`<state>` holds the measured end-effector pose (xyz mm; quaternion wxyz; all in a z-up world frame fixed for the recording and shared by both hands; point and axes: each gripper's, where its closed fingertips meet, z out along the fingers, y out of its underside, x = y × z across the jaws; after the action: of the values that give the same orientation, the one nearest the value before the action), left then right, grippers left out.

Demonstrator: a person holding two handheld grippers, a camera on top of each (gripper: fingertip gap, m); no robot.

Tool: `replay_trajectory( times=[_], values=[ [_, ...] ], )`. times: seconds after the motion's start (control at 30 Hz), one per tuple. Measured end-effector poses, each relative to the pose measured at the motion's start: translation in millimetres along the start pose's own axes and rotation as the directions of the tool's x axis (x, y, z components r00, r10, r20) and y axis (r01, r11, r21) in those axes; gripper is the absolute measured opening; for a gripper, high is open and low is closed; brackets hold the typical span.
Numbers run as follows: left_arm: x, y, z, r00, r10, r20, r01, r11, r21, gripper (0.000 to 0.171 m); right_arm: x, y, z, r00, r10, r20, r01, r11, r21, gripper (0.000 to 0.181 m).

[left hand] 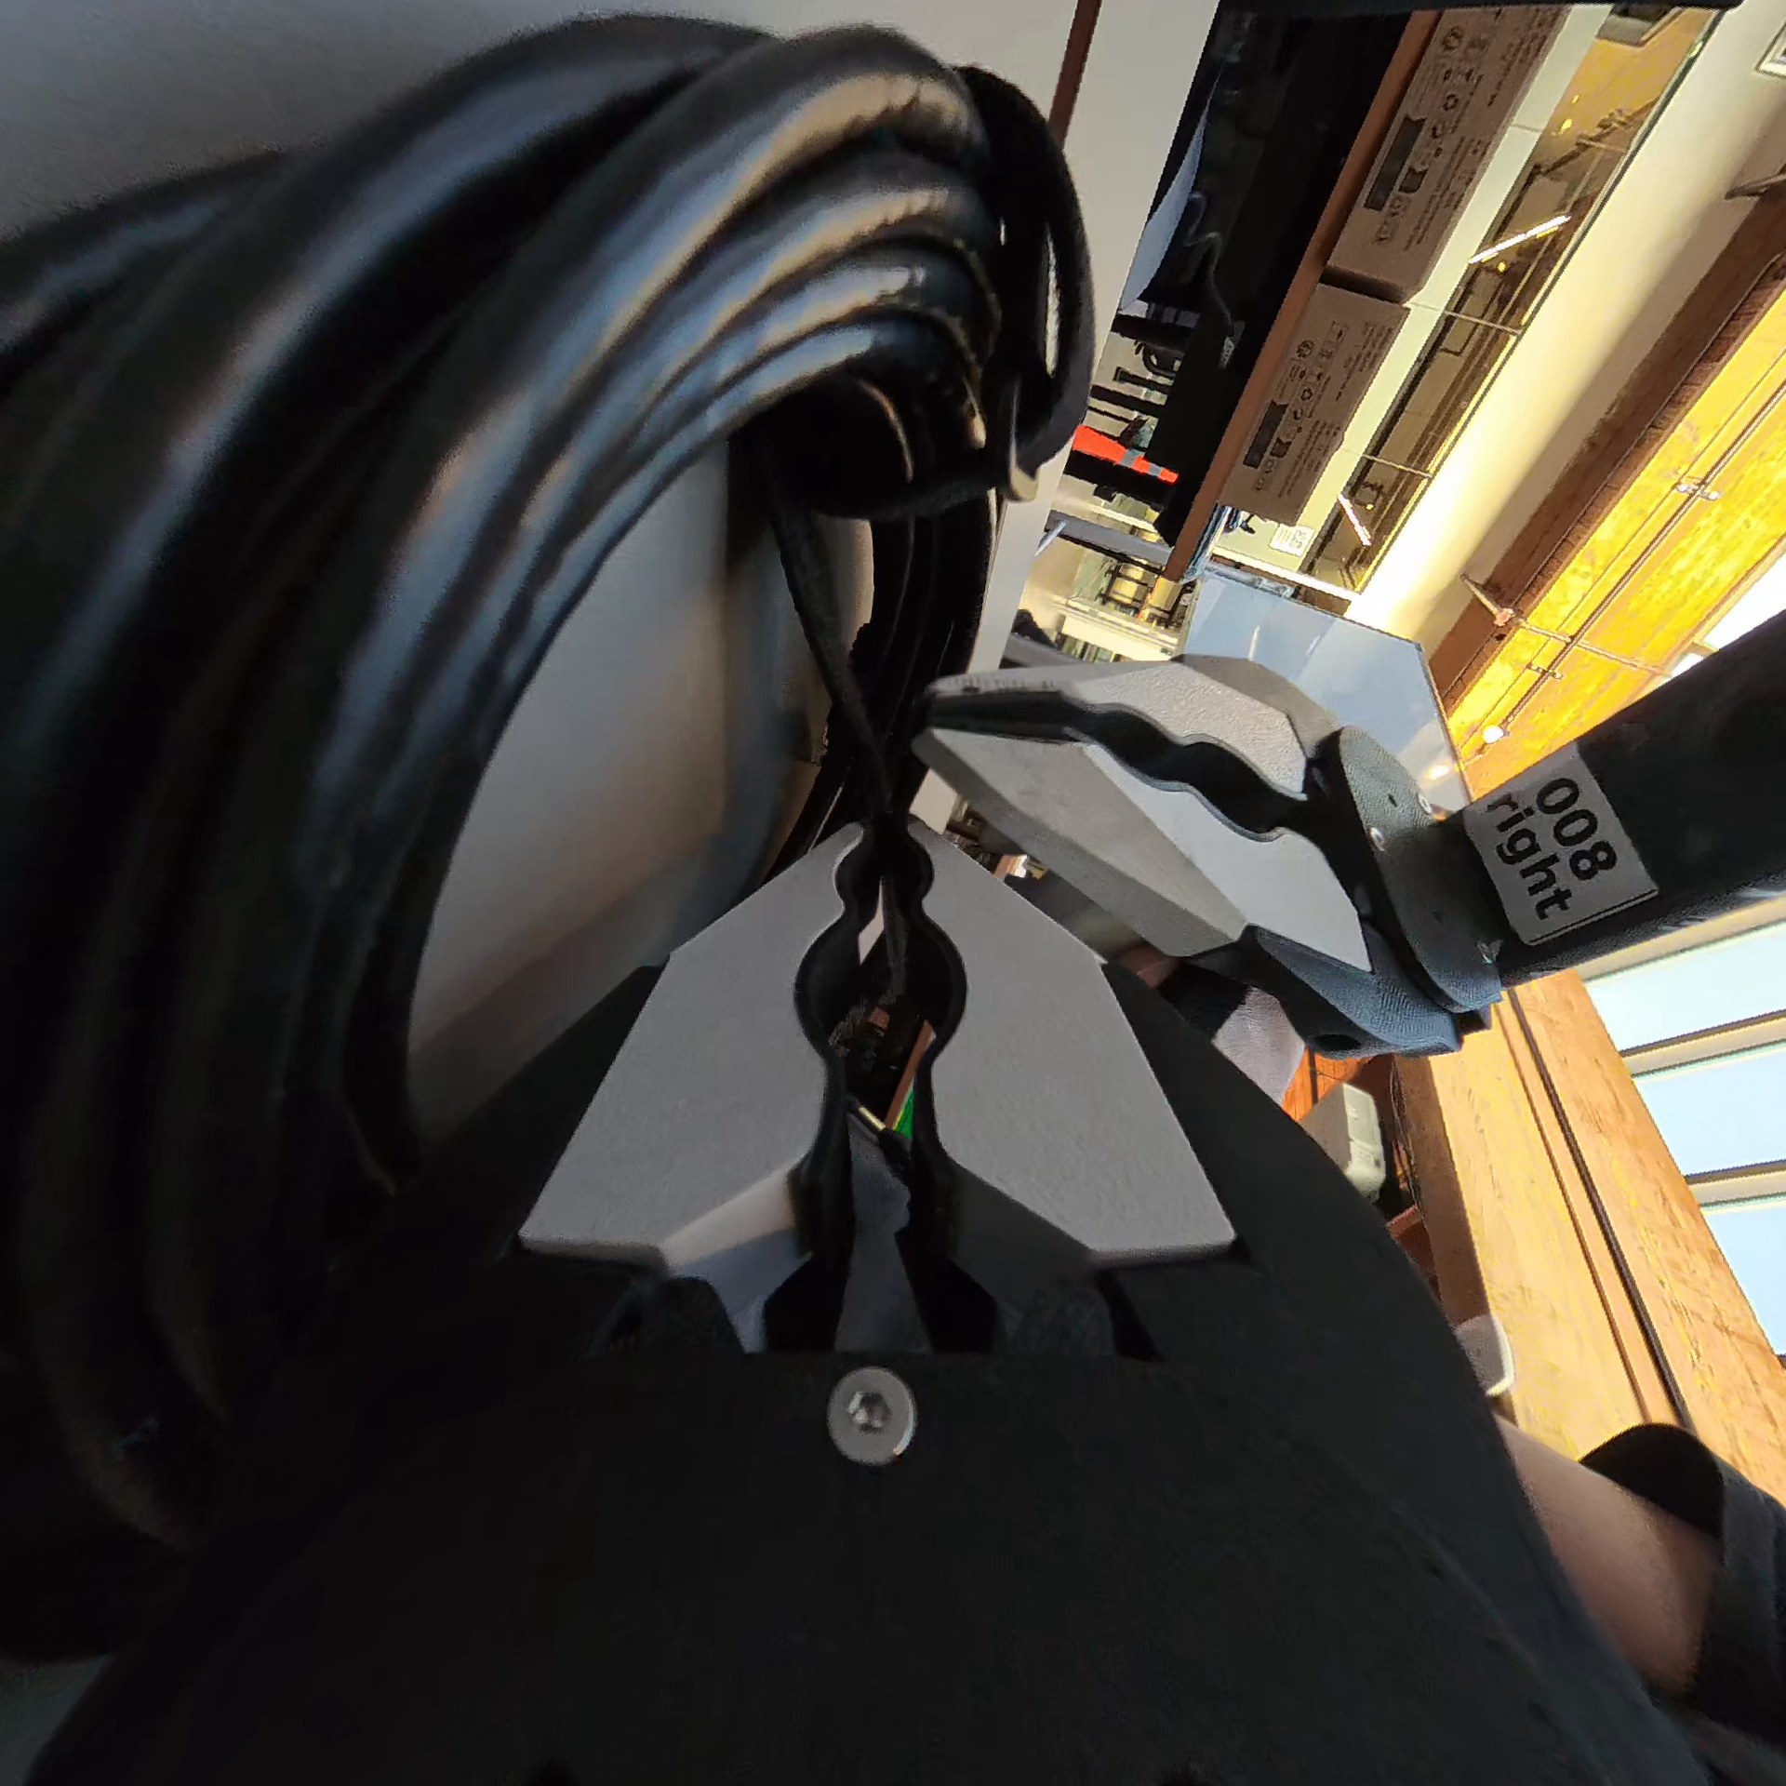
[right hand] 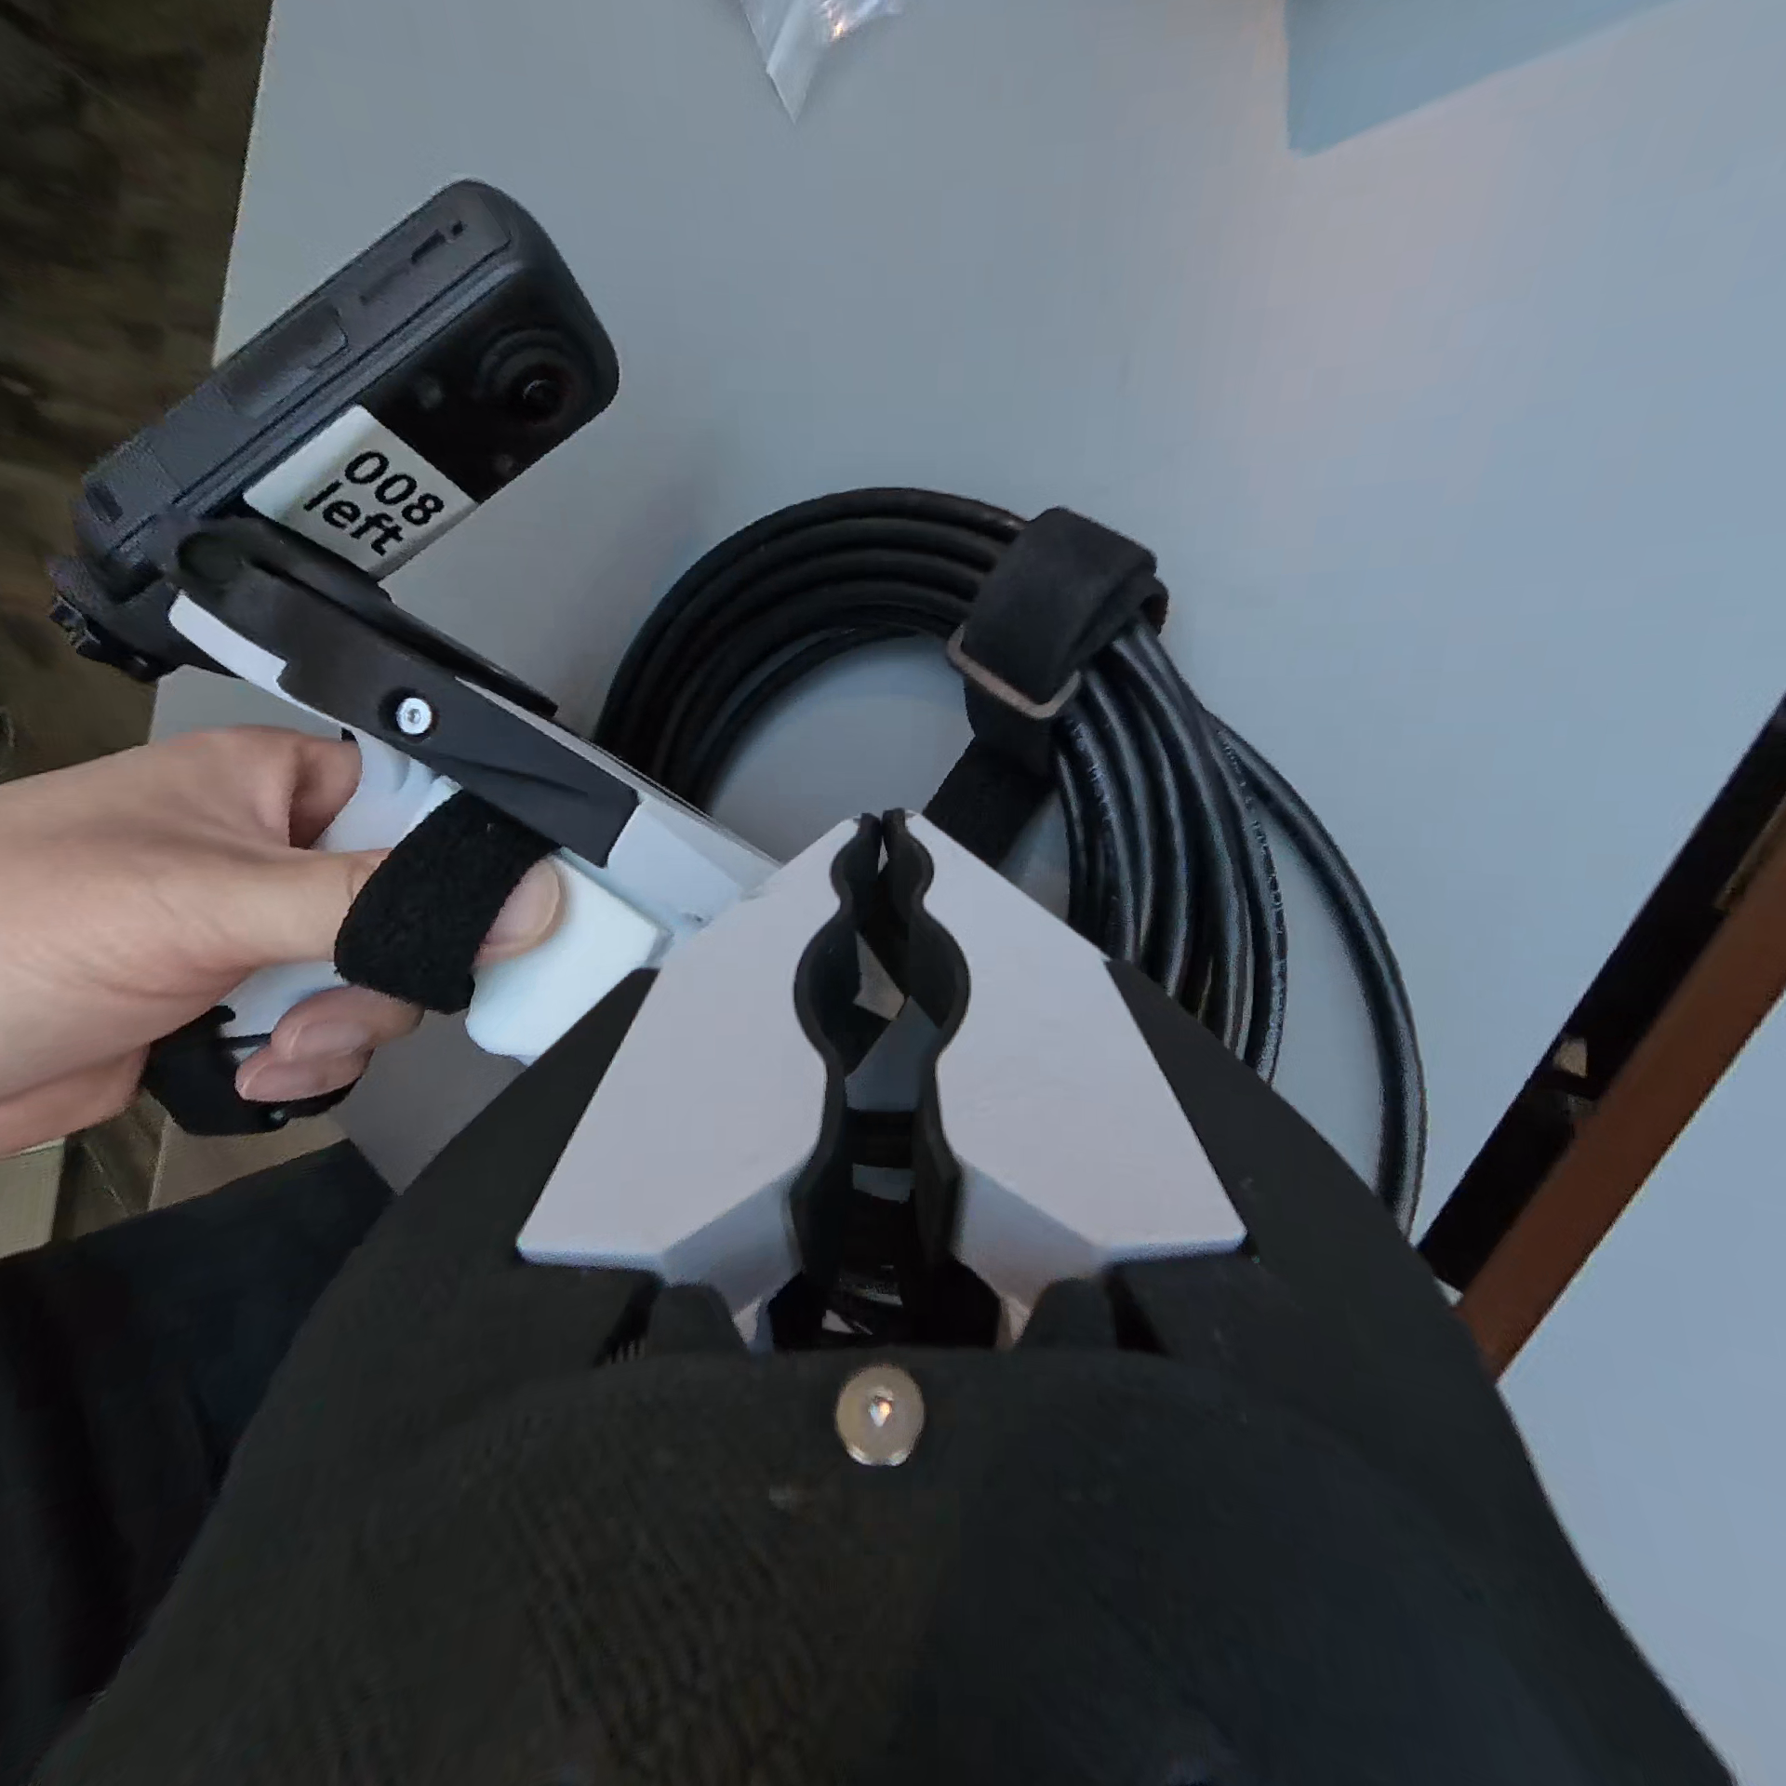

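– Lying flat on the counter [right hand: 1256, 338], toward its dark-trimmed edge, the coil [right hand: 1208, 773] is seen bound by a strap [right hand: 1053, 609]. How are the fingers set?

– The left gripper [left hand: 889, 841] is closed on thin black strands [left hand: 850, 696] at the coil. The right gripper [right hand: 881, 821] is closed too, just beside the strap's tail; whether anything is pinched cannot be told.

– What could go wrong?

– The strands could probably slip from so slight a pinch. If they were pulled, the coil might be dragged toward the edge.

– Any containers?

– Cardboard boxes [left hand: 1353, 348] are shelved beyond the counter. They are shut, so nothing inside can be seen.
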<state>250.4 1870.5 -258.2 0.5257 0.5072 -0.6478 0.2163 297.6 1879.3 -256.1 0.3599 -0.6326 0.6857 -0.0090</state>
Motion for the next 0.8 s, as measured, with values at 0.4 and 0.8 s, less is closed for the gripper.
replay_trajectory(
  times=[0.4,0.8],
  values=[
    [-3.6,0.3,1.4,0.999,0.028,0.032,-0.028,1.0,0.002,0.0,10.1,-14.5,5.2,0.975,-0.082,-0.205,0.096,0.994,0.058,0.045],
    [-6.0,0.1,2.0,0.995,0.077,0.06,-0.076,0.997,-0.012,0.0,23.4,-18.2,12.4,0.948,0.036,-0.316,-0.037,0.999,0.002,0.022]
  ],
)
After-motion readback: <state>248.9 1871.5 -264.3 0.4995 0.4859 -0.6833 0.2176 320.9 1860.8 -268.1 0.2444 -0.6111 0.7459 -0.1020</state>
